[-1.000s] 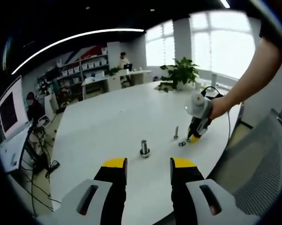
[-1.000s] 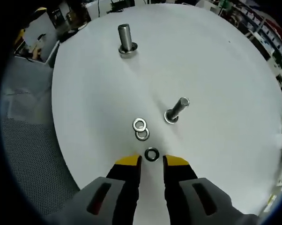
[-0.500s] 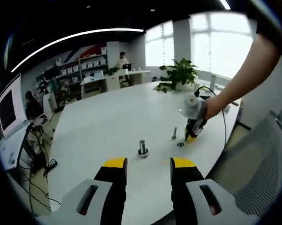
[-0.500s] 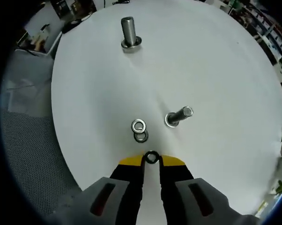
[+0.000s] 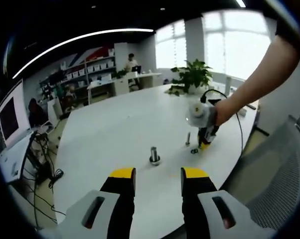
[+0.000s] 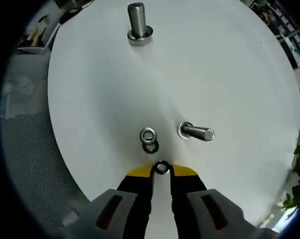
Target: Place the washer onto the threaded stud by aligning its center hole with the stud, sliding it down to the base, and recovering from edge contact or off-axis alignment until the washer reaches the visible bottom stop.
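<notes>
Right claw (image 6: 161, 171) pinched on the washer (image 6: 161, 167) low at the counter (image 6: 229, 74), ready for the nearby stud (image 6: 195, 132); left claw (image 5: 158, 175) open, empty, well clear.

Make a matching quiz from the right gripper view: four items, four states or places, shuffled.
Items:
1. dark washer
2. two washers
3. thick stud
4. thin stud

States or places:
A. far across the table
B. overlapping on the table
C. between the right gripper tips
D. right of the two washers

Pairs: 1-C, 2-B, 3-A, 4-D
</notes>
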{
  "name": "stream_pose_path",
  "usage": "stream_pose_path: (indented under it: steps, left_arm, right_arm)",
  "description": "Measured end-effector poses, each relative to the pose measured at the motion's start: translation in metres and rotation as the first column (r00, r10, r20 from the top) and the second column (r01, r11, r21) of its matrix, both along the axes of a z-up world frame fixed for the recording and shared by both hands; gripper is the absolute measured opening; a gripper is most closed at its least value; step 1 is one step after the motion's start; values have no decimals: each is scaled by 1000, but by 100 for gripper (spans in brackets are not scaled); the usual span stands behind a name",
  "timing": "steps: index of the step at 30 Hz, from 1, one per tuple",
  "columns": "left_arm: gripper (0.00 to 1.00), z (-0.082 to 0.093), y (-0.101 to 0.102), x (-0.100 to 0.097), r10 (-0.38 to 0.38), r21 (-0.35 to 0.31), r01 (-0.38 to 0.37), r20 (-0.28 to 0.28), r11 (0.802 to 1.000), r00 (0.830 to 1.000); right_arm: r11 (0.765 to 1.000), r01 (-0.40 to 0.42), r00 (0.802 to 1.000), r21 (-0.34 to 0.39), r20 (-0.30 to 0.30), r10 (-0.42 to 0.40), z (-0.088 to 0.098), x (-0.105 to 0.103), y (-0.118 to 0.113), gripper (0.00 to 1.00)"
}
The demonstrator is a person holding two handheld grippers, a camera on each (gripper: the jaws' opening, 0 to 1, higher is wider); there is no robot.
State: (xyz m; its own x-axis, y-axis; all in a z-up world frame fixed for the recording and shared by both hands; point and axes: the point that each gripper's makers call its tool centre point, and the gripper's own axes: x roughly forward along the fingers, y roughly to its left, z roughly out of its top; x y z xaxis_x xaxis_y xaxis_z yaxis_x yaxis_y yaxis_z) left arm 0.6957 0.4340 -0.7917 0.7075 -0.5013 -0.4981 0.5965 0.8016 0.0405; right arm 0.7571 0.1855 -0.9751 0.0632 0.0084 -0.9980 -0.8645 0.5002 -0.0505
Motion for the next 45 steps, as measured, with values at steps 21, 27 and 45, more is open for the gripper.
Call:
stream_pose_path:
  steps: [21,27,45]
  left_arm:
    - [34,-2,4,1,14,30,-14,6,999,1000]
    - [34,-3,6,1,19,36,-19,2,999,1000]
    - [34,-1,9,3,33,39,-33,9,999,999]
  right_arm:
    - [986,88,992,144,75,-100,1,3,-3,13]
    - [985,78,991,156,96,-93,8,4,0,13]
    - [961,73,974,268,188,-126,61,30,14,13]
